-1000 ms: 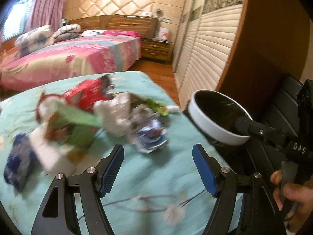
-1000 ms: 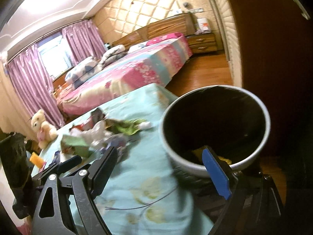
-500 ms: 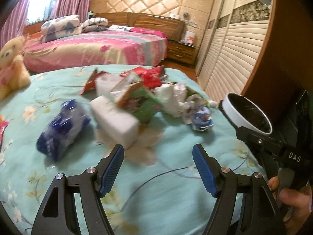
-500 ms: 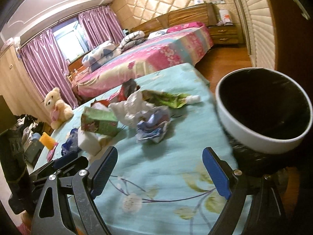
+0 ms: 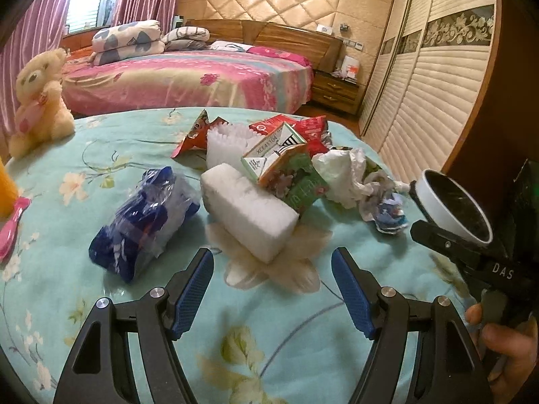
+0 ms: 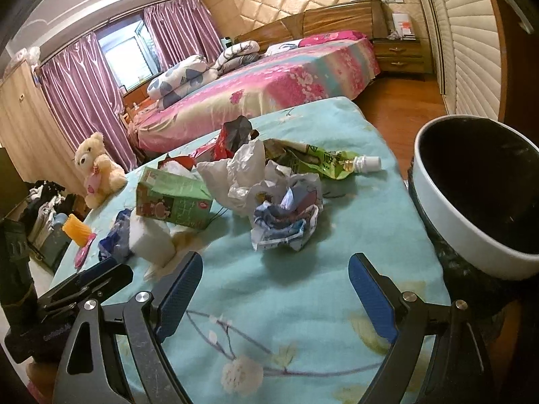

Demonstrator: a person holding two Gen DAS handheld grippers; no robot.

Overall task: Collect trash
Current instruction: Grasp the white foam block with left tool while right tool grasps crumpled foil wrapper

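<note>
A heap of trash lies on the turquoise flowered cover (image 5: 283, 330): a white foam block (image 5: 247, 210), a blue-and-clear plastic bag (image 5: 145, 215), a green carton (image 5: 296, 181) (image 6: 171, 200), red wrappers (image 5: 296, 128), a crumpled white bag (image 6: 242, 168), a crumpled blue-white wrapper (image 6: 286, 215) and a green spouted pouch (image 6: 323, 161). My left gripper (image 5: 273, 286) is open, just short of the foam block, with nothing between its blue pads. My right gripper (image 6: 274, 288) is open, near the crumpled wrapper, holding nothing. The white-rimmed, black-lined bin (image 6: 471, 195) (image 5: 454, 208) stands at the cover's right edge.
A plush bear (image 5: 40, 101) sits at the cover's far left, with an orange object (image 6: 77, 229) and a pink item (image 5: 11, 225) beside it. A pink bed (image 5: 188, 80) lies beyond, sliding wardrobe doors (image 5: 421, 107) at right. A hand (image 5: 502, 340) grips the right tool's handle.
Both grippers swung left, away from the bin and toward the trash heap. The bin slid to the right edge of both views; the bear and blue bag came into sight. Jaws kept their width.
</note>
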